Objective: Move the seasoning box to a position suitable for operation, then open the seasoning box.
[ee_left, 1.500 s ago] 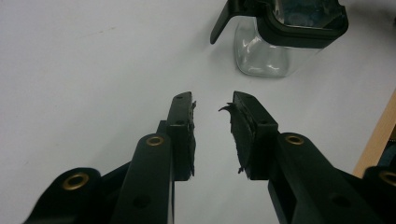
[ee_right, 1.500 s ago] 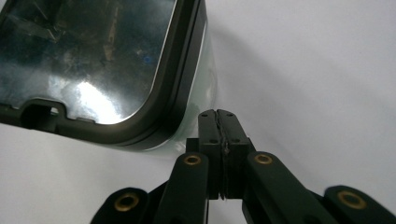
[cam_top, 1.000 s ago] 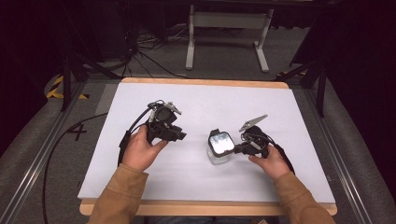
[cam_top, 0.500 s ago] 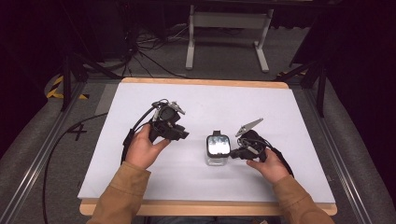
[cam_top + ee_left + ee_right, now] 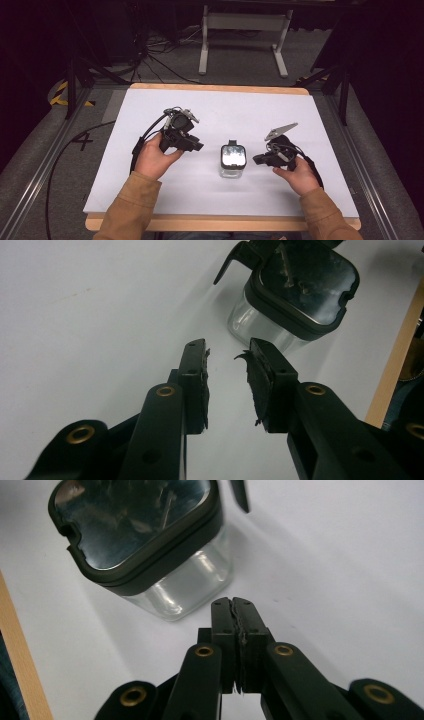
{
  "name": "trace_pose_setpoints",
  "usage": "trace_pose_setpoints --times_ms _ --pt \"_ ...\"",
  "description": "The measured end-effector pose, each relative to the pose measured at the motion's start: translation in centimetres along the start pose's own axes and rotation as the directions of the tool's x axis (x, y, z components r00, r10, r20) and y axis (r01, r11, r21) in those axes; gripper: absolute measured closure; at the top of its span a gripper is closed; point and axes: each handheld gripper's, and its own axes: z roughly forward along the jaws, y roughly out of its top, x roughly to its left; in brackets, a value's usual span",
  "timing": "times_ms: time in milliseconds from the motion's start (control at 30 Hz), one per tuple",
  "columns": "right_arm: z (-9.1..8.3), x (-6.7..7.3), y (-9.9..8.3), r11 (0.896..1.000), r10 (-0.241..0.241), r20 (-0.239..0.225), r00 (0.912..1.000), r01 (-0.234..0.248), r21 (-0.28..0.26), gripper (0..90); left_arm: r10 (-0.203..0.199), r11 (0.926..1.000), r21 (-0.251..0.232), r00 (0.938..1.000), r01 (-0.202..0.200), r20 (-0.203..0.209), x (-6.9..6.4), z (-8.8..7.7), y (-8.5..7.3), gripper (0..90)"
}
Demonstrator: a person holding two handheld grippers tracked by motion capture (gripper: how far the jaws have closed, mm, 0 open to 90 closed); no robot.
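Note:
A clear square glass jar [image 5: 232, 161] with a black-rimmed shiny lid stands upright on the white table top [image 5: 280, 115], between my two grippers. A black latch tab [image 5: 231, 143] sticks out at its far side. My left gripper [image 5: 197, 146] hovers to the left of the jar, open, with nothing between its worn pads [image 5: 201, 375]; the jar [image 5: 295, 295] lies just beyond its tips [image 5: 227, 357]. My right gripper [image 5: 256, 160] is shut on nothing, and its tips point at the jar's right side from a short gap away. In the right gripper view, its closed tips [image 5: 234, 602] sit just below the glass wall [image 5: 190, 587].
The table's wooden front edge [image 5: 225, 222] runs close to the person's sleeves. A metal stand [image 5: 240, 30] and cables [image 5: 150, 55] sit on the floor beyond the far edge. Metal rails [image 5: 365, 165] flank both sides of the table.
My right gripper has drawn back to the right, away from the jar's side, and the jar now stands free. The left hand has stayed put.

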Motion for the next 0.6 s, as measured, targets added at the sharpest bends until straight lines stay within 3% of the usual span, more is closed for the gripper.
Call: trace_pose_setpoints --times_ms 133,367,533,600 --pt "-1.3 -0.8 -0.5 0.999 0.027 0.012 0.9996 -0.027 -0.038 88.9 0.022 0.9994 -0.028 0.9987 -0.020 0.045 -0.1 -0.4 0.6 70.0" --pt "-2.2 -1.3 -0.7 0.997 0.037 0.020 0.9991 -0.035 -0.066 88.9 0.051 0.9959 -0.078 0.9965 -0.046 0.067 -0.2 0.0 2.0 70.3" --pt "-2.4 -1.4 -0.5 0.997 0.032 0.019 0.9993 -0.030 -0.077 88.7 0.075 0.9938 -0.089 0.9933 -0.067 0.089 0.2 1.1 3.4 75.5" --pt "-2.5 -1.6 -0.6 0.996 0.040 0.017 0.9990 -0.039 -0.080 88.6 0.066 0.9947 -0.085 0.9928 -0.058 0.100 0.7 1.7 3.9 76.9"
